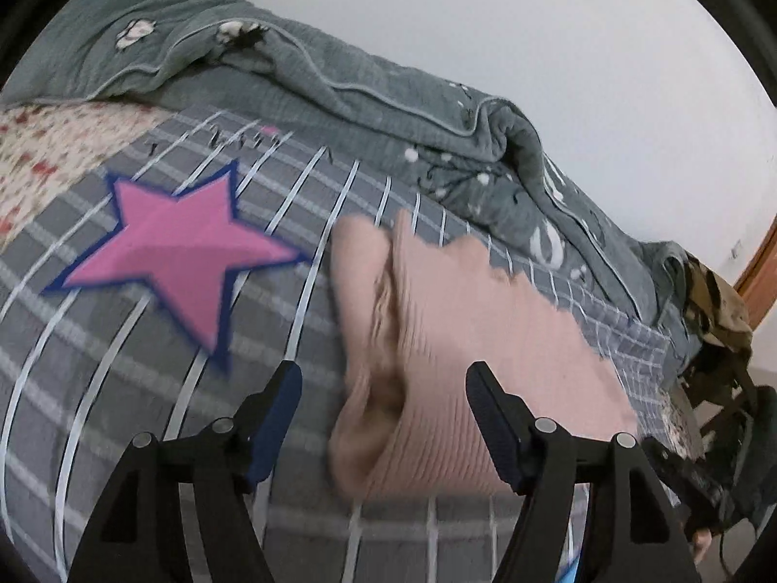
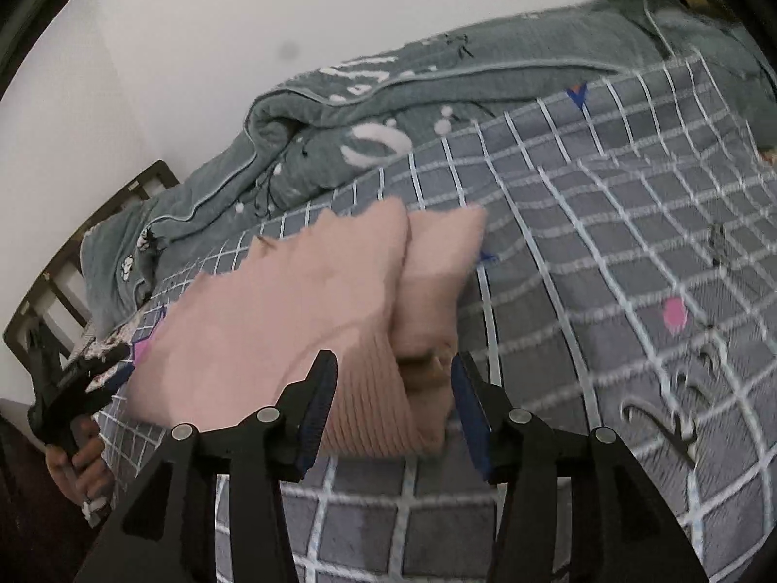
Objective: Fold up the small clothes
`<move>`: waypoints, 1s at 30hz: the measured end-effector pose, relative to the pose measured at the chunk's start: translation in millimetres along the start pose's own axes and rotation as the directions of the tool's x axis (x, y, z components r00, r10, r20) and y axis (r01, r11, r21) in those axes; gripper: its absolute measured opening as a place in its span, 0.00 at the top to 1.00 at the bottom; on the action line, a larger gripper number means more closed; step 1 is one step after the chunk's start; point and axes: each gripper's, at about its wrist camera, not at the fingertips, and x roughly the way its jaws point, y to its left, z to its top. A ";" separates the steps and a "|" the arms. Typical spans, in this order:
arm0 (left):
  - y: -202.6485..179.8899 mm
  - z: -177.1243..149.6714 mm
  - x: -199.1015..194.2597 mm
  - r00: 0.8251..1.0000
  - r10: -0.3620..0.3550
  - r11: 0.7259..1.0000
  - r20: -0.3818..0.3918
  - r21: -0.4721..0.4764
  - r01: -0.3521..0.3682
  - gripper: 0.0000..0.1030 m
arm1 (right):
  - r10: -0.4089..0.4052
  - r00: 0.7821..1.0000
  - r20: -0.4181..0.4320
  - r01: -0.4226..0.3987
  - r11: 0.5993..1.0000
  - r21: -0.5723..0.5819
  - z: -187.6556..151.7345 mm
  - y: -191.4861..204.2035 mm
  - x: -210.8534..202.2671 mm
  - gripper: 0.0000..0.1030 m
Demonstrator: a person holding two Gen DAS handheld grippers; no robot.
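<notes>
A pale pink ribbed garment (image 1: 485, 301) lies folded on the grey checked bed sheet (image 1: 121, 388), one layer lapped over another along a ridge. My left gripper (image 1: 386, 381) hovers over its near end, jaws wide apart, the pads clear of the cloth. In the right wrist view the same garment (image 2: 291, 291) runs away to the left. My right gripper (image 2: 393, 369) stands open astride its near corner, and I see no pad pressing on the knit. A hand (image 2: 77, 461) at the left edge holds the other gripper.
A grey-green duvet (image 1: 340, 73) is bunched along the wall side of the bed (image 2: 340, 111). A big pink star (image 1: 179, 252) is printed on the sheet. Floral fabric (image 1: 48, 145) lies far left. A camouflage bag (image 1: 718, 311) sits off the bed's right end. A dark slatted frame (image 2: 58, 262) stands behind.
</notes>
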 end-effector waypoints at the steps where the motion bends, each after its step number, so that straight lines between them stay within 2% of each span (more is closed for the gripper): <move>1: 2.3 -6.9 -4.7 1.000 -0.010 1.000 -0.010 -0.001 0.010 0.34 | 0.014 1.000 -0.019 -0.014 1.000 0.005 -1.6 -0.8 1.7 0.53; 5: 4.9 -29.3 -9.1 0.997 -0.057 0.998 -0.061 -0.007 0.057 0.34 | 0.011 0.999 -0.043 -0.012 1.000 -0.012 -8.1 2.5 4.1 0.53; 8: 1.7 -36.9 -10.6 0.997 -0.058 0.998 -0.055 0.005 0.058 0.34 | -0.013 0.999 -0.049 0.011 0.999 -0.040 -10.3 7.9 3.0 0.53; 16: 3.6 -33.9 4.0 0.988 -0.140 0.988 -0.068 -0.068 0.136 0.34 | -0.018 0.997 -0.077 0.014 0.999 -0.043 -16.1 6.0 -0.7 0.53; 30: -2.7 -19.8 27.0 0.989 -0.138 0.986 -0.051 -0.099 0.133 0.34 | -0.037 0.997 -0.072 0.032 0.997 -0.068 -27.8 9.4 -3.6 0.53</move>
